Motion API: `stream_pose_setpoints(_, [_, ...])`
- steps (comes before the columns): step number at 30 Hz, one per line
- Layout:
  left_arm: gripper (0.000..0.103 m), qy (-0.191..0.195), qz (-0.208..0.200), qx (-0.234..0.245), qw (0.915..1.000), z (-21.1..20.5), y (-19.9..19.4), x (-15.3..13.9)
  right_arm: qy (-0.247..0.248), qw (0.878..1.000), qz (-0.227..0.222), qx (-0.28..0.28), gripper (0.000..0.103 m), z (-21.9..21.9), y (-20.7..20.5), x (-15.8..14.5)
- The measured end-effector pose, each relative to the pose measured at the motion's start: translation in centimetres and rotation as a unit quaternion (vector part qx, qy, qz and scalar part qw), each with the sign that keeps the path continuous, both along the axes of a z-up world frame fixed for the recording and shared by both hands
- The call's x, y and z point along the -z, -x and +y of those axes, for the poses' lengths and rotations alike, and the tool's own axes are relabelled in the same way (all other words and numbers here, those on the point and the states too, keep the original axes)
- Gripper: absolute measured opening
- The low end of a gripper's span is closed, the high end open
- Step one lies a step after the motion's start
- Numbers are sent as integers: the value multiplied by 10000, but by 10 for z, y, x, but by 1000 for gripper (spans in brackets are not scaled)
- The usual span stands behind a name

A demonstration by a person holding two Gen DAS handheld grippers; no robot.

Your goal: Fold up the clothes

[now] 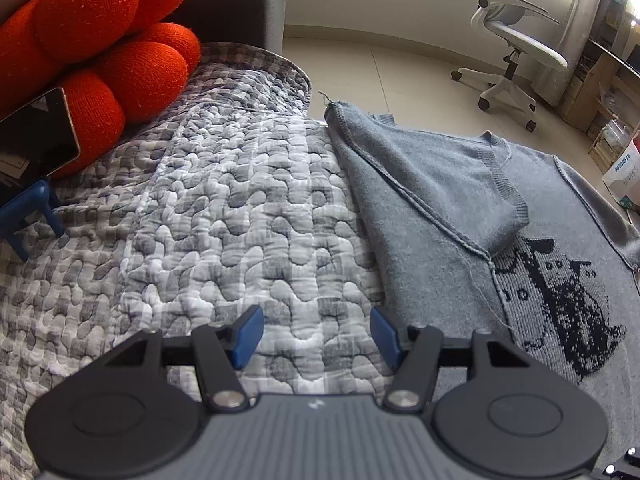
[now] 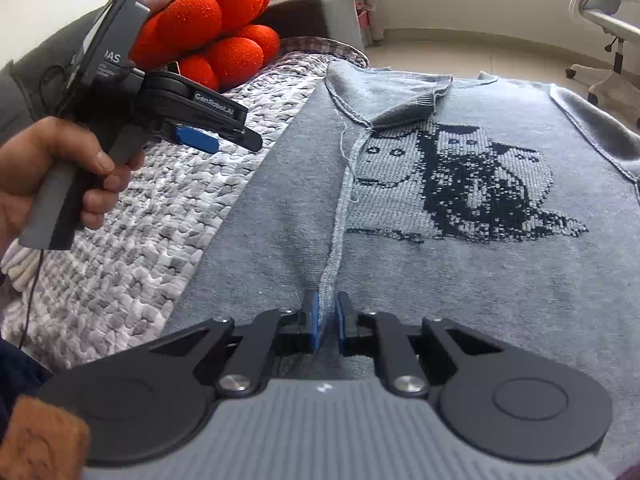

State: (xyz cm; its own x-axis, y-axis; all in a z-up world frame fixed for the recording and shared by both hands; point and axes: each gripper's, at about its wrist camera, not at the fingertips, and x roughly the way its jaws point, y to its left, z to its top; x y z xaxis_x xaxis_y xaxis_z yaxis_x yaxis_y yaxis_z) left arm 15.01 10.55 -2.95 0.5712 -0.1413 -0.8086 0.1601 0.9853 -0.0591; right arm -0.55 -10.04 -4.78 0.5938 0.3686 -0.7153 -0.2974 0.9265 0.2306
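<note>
A grey knitted sweater (image 1: 432, 208) (image 2: 460, 264) with a dark cat pattern (image 2: 476, 176) lies flat on a quilted grey-and-white cover (image 1: 224, 216) (image 2: 132, 248). Its left side is folded inward, and the sleeve with its ribbed cuff (image 1: 508, 192) rests across the chest. My right gripper (image 2: 327, 322) is shut on the folded edge of the sweater near its lower hem. My left gripper (image 1: 316, 334) hangs open above the quilt, just left of the sweater, with nothing between its blue pads (image 1: 250, 336). It also shows in the right wrist view, where a hand (image 2: 52, 176) holds my left gripper (image 2: 208, 136).
An orange knotted cushion (image 1: 100, 40) (image 2: 216, 36) leans on the grey sofa arm (image 1: 240, 8) at the back left. A dark phone (image 1: 36, 136) stands on a blue holder (image 1: 28, 216). A white office chair (image 1: 516, 44) stands on the tiled floor beyond.
</note>
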Motion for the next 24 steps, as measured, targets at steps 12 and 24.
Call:
stream_pose_setpoints(12, [60,-12,1,3,10000,-1,0,1,546,9965,-267,-570,20,19,18,-3])
stream_pose_setpoints(24, [59,-167,-41,152,9997,-17,6,5,1020,9803,-535,-1603,21,41,49,0])
